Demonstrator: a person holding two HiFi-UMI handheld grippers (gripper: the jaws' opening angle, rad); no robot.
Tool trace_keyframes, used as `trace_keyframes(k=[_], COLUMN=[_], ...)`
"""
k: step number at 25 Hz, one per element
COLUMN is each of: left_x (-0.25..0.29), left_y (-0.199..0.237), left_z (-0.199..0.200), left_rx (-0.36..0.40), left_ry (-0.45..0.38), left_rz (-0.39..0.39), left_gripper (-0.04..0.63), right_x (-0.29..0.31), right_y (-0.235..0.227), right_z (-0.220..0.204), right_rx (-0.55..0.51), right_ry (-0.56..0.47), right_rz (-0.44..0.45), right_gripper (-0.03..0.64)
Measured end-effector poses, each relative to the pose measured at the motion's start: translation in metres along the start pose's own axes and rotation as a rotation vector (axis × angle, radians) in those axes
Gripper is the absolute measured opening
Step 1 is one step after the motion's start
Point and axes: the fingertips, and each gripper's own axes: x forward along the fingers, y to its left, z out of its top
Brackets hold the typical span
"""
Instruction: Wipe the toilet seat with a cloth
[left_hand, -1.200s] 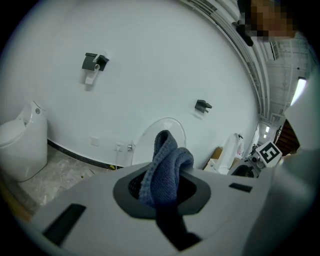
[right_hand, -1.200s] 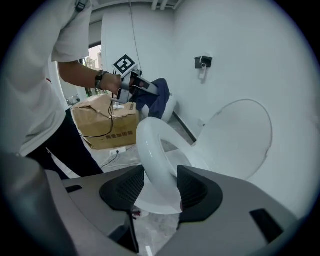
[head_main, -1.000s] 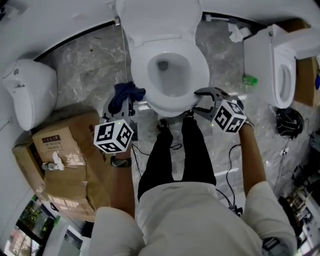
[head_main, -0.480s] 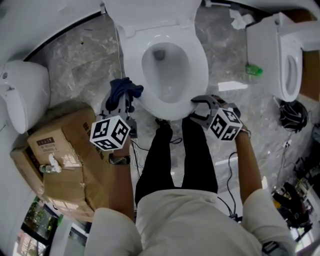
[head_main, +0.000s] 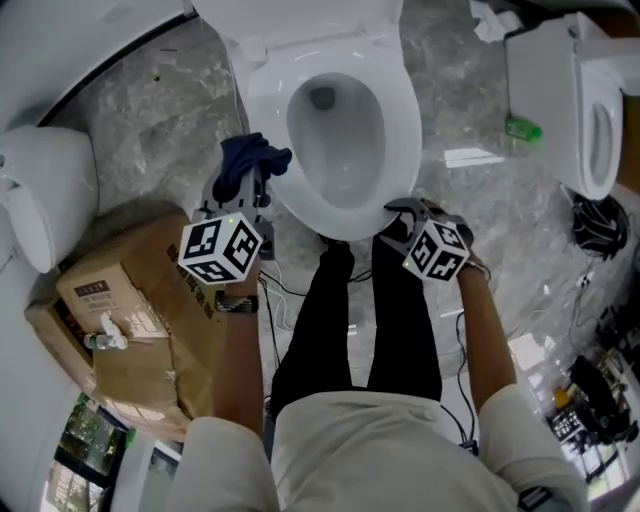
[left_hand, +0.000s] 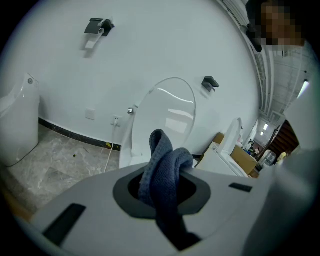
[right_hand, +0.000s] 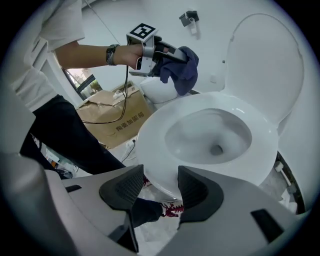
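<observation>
Blue cloth (left_hand: 163, 159), one, clamped in left claw (left_hand: 161, 192).

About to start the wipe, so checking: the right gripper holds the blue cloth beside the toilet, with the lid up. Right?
Not quite. The left gripper holds the blue cloth, as the left gripper view shows; the right gripper is open and empty. The cloth is beside the toilet and the lid is up.

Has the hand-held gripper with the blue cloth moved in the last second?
Yes. The left hand-held gripper carried the cloth forward beside the toilet seat, toward its hinge.
</observation>
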Motion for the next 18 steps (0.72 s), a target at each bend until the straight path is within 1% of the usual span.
trace_keyframes(k=[3,6,10,14,16,18], left_x=[0.006,0.011,0.023,0.043,0.058,0.077], left_y=[0.001,0.002,0.0,-0.004,-0.008,-0.013], left_z=[-0.007,-0.014,-0.019,-0.015,-0.013,-0.01], left_rx=[0.037,0.061,0.068,0.054,0.098,0.195], left_ry=[0.02,0.036,0.04,0.03,0.046,0.069], left_rz=[-0.023,-0.038,-0.062,-0.103,-0.129,-0.156], left_gripper=[0.037,0.037,0.037,0.037,0.037,0.037], right_x=[0.018,0.035,0.052,0.064,0.065,0.064], right_y=[-0.001,-0.005,-0.009,-0.012,-0.013,-0.016], right_z=[-0.011,-0.019,-0.027,-0.033,-0.034,-0.031], right_rx=[0.035,0.063,0.091,0.115,0.144,0.2], right_ry=[0.024,0.036,0.033,0.017,-0.006,-0.057], right_rz=[-0.014,-0.05,-0.116,-0.175,-0.192,-0.2], right_gripper=[0.233,0.233,0.233,0.233,0.233,0.229])
